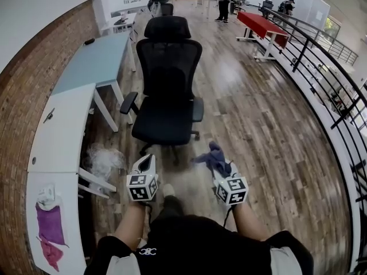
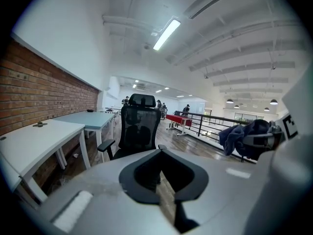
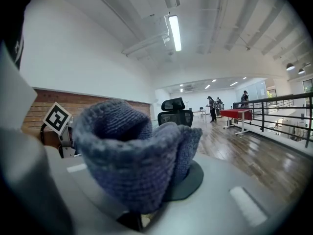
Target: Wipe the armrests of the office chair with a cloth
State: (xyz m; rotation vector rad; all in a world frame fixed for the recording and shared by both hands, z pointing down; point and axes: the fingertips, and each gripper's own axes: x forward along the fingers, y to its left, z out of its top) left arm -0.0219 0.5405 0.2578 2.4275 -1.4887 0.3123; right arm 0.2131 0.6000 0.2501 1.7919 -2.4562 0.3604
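Observation:
A black office chair (image 1: 167,90) with a headrest stands on the wooden floor ahead of me, its back towards me. Its left armrest (image 1: 128,102) and right armrest (image 1: 198,109) stick out at the sides. My right gripper (image 1: 221,169) is shut on a bunched blue knitted cloth (image 1: 213,155), held low and short of the chair's right side. In the right gripper view the cloth (image 3: 132,151) fills the jaws and hides most of the chair (image 3: 175,112). My left gripper (image 1: 144,166) hangs beside it, shut and holding nothing; its view shows the chair (image 2: 139,126) ahead and the cloth (image 2: 242,137) at right.
White desks (image 1: 57,136) and a blue-grey desk (image 1: 97,59) line the brick wall at left. Purple cloths (image 1: 50,225) lie on the nearest desk, and a clear plastic bag (image 1: 103,159) lies under it. A black railing (image 1: 321,79) runs along the right. A red table (image 1: 261,24) and people (image 1: 223,2) are far back.

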